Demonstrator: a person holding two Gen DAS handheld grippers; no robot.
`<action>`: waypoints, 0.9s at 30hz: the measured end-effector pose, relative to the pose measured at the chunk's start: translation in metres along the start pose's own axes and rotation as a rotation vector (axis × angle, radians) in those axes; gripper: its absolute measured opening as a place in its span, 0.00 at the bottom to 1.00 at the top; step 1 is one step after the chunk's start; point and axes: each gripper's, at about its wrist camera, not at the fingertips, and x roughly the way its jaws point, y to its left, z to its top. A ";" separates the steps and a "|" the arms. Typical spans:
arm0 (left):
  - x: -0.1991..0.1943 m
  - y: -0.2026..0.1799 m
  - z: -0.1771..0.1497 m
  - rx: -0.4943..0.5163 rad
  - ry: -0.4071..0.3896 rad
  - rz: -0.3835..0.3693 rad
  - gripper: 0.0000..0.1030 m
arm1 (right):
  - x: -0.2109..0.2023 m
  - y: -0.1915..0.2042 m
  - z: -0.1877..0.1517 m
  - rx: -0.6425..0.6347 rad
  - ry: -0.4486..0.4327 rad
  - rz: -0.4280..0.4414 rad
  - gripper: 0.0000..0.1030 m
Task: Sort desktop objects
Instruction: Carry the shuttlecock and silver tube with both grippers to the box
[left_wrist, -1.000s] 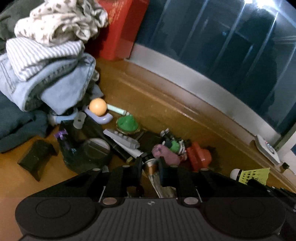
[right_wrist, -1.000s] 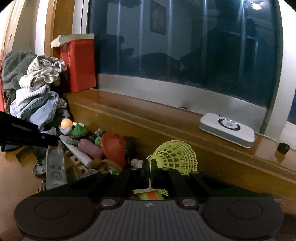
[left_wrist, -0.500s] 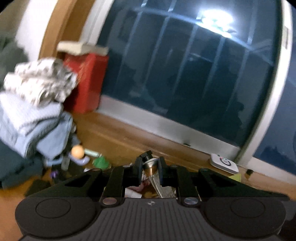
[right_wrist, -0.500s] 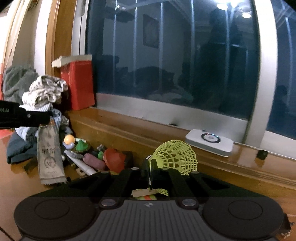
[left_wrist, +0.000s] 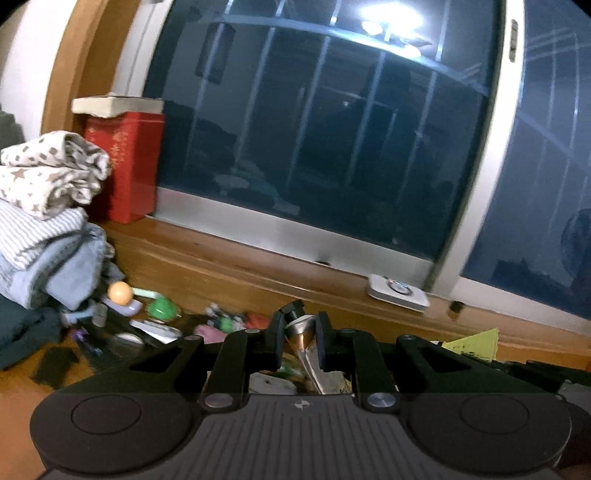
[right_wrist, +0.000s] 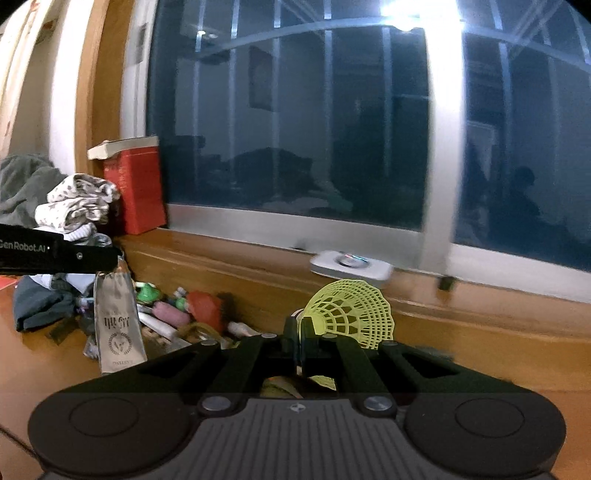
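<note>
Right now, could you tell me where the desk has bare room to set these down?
Bare wood lies right of the yellow shuttlecock, below the window ledge, and in front of the hanging tube. The toy pile beside the clothes stack is crowded.

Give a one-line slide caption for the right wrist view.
Right gripper holds yellow shuttlecock; left gripper's tube hangs over desk clutter.

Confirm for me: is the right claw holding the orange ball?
No, the right claw is shut on the yellow shuttlecock; the orange ball lies among the clutter by the clothes.
</note>
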 end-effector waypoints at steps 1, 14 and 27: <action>0.000 -0.007 -0.003 0.000 0.006 -0.014 0.18 | -0.007 -0.007 -0.003 0.007 0.002 -0.014 0.03; 0.018 -0.132 -0.032 0.154 0.079 -0.242 0.18 | -0.096 -0.124 -0.045 0.171 -0.019 -0.288 0.03; 0.023 -0.288 -0.089 0.299 0.203 -0.512 0.18 | -0.217 -0.220 -0.110 0.303 0.013 -0.560 0.03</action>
